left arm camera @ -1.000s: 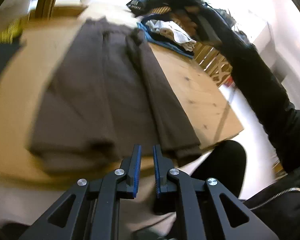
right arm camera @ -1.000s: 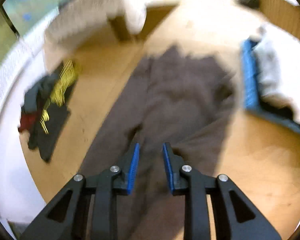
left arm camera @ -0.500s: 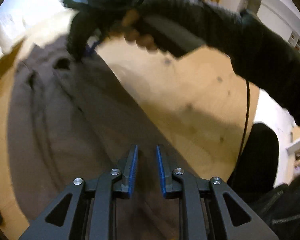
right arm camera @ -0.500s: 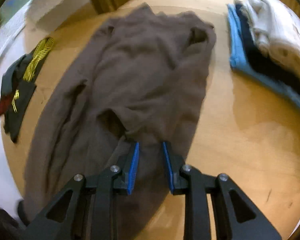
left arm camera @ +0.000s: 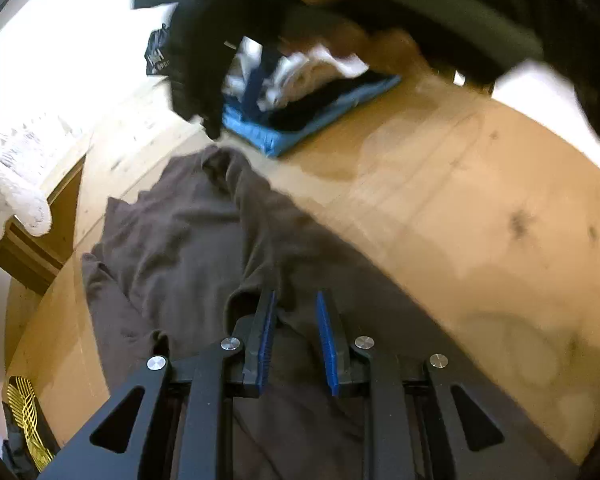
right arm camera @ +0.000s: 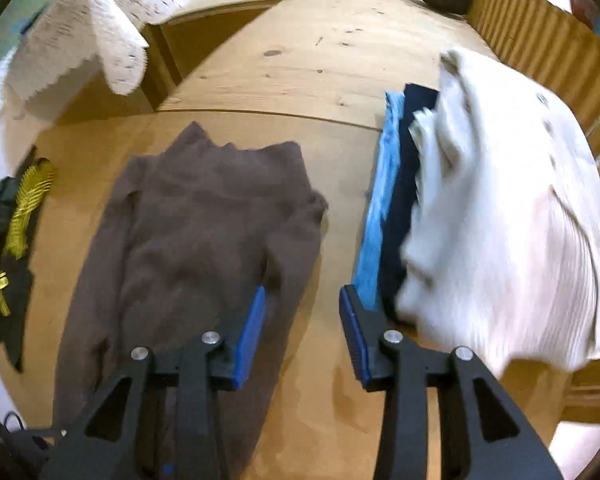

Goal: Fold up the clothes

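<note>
Left wrist view shows your left gripper low over the brown sweater, its jaws having just been opening to a narrow gap with cloth behind them but nothing pinched. The sweater lies spread flat on the wooden table, partly folded, beside the pile of finished clothes. Your right gripper has also just been opening; its jaws stand moderately apart over the sweater's right edge and bare wood, empty. Expect a soft, limp knit with some weight: it should drape and sag rather than hold a shape, and its fuzzy surface should grip well. Take it at an edge or corner, pinching both layers at a fold, and lift with both grippers together so it doesn't slump.
</note>
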Available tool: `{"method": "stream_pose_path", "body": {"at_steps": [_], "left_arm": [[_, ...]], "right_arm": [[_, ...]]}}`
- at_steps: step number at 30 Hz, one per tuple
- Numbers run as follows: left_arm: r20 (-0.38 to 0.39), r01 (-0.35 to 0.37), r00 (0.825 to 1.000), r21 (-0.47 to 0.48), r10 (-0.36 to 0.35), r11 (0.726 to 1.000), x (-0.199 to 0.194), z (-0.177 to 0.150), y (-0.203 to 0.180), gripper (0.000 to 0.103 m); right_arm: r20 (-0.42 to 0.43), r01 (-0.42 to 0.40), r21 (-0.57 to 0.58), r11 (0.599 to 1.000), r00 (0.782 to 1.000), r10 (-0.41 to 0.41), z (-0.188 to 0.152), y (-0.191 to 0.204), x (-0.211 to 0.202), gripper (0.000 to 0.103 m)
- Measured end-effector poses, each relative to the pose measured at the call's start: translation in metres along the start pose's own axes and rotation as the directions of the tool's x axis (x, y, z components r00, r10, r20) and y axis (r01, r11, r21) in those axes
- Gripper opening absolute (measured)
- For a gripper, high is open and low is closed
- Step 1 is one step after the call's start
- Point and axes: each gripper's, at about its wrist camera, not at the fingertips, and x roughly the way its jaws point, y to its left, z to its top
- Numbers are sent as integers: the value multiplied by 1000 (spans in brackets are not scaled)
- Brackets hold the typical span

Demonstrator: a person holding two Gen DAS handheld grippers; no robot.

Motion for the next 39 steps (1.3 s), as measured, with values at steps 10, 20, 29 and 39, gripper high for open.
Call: {"method": "stream_pose_path", "body": {"at_steps": [10, 20, 29, 39], "left_arm": [[-24, 12, 1000, 90, -10, 996, 19, -13, -18, 11], [17, 9, 1000, 90, -11, 996, 17, -18, -20, 9], [14, 9, 1000, 87, -10, 996, 18, -16, -19, 9], [16, -21, 1000, 105, 20, 994, 19, -15, -25, 9]], "right_arm": [[-206, 35, -34, 999, 978, -42, 43, 16, 65, 39], [-139, -34, 249, 968, 988, 70, 44, -26, 74, 10], [66, -77, 124, 989, 995, 69, 10, -34, -14, 9], [-61, -87, -14, 996, 994, 86, -24, 3, 42, 1]]}}
